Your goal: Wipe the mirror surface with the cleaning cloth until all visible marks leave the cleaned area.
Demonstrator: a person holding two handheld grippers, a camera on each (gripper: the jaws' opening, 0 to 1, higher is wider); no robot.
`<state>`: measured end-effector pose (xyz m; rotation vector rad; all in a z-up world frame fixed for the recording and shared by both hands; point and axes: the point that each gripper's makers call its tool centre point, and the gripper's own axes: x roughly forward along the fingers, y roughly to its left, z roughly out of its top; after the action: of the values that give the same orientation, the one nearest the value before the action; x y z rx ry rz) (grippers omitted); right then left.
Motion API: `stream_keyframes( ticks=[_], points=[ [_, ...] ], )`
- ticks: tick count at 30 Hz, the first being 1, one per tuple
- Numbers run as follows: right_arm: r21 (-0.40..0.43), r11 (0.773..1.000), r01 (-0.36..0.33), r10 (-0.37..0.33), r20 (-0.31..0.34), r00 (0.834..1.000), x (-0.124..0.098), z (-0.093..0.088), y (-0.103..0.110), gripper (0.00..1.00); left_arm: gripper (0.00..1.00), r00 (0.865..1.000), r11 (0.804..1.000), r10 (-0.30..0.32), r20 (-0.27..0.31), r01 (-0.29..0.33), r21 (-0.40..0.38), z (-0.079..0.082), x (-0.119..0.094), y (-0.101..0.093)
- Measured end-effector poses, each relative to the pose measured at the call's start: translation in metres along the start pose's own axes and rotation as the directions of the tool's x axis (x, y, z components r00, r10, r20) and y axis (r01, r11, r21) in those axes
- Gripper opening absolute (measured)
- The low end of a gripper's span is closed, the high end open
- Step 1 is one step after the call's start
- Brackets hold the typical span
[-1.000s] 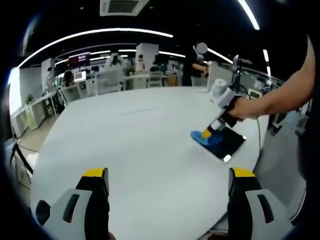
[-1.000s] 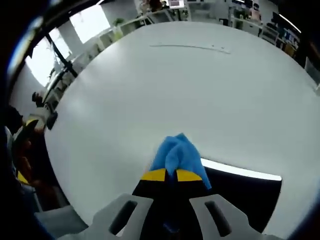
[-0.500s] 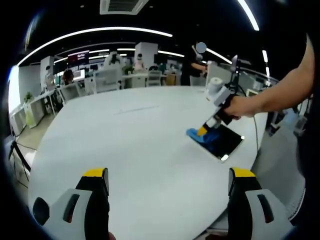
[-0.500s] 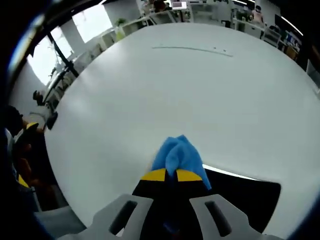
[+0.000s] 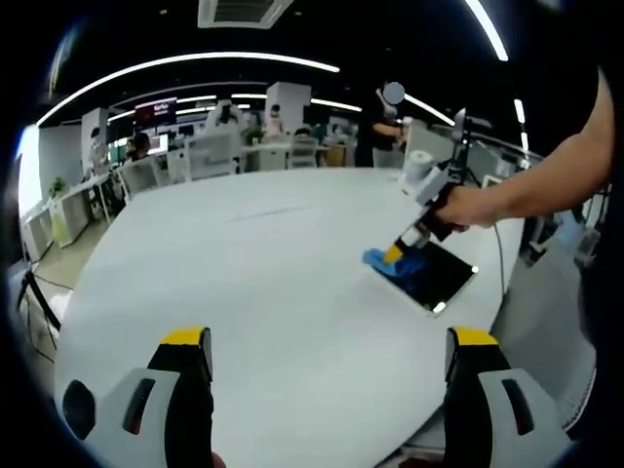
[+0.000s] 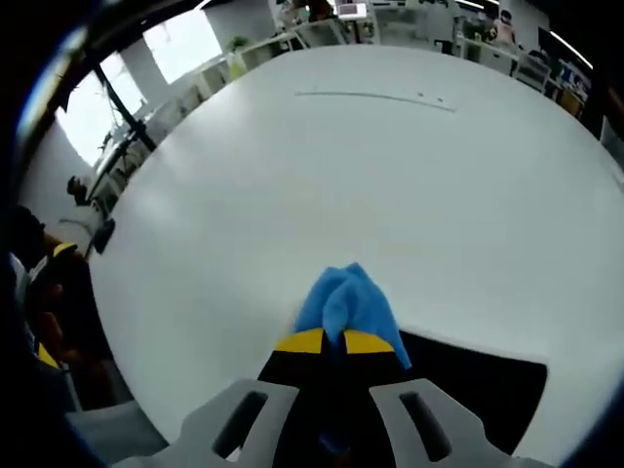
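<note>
Right hand-held gripper (image 6: pixel 339 341) clenched on cleaning cloth (image 6: pixel 346 302) at mirror (image 6: pixel 468 390) far edge — glass extends near and right. Left hand-held gripper (image 5: pixel 327 356) released, well apart.

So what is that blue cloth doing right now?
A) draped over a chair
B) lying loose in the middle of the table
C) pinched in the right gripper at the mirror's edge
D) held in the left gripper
C: the blue cloth sticks out between the shut jaws of the right gripper, at the edge of the dark mirror.
</note>
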<state>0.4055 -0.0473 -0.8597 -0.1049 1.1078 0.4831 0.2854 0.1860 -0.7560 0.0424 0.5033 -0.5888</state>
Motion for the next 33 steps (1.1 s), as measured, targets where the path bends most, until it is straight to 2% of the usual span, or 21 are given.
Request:
stream_keyframes(
  ticks=[7,11,28,33],
  points=[
    [-0.009,1.0,0.024,-0.024,0.001,1.0,0.001,-0.004,-0.02,0.0,1.0,1.0,1.0,0.008,0.02,-0.009,0.007,0.012,0.003,0.005],
    [-0.001,1.0,0.022,-0.022,-0.001,1.0,0.008,-0.001,-0.03,0.0,1.0,1.0,1.0,0.007,0.026,-0.007,0.003,0.014,0.004,-0.001],
    [-0.008,0.999,0.039,-0.039,0.006,0.999,0.002,-0.008,-0.028,0.0,1.0,1.0,1.0,0.012,0.023,-0.013,0.006,0.016,-0.002,-0.007],
    [0.02,0.999,0.041,-0.041,-0.003,0.999,0.004,-0.012,-0.031,0.0,1.0,1.0,1.0,0.01,0.02,-0.01,0.007,0.014,-0.004,-0.004]
  ],
)
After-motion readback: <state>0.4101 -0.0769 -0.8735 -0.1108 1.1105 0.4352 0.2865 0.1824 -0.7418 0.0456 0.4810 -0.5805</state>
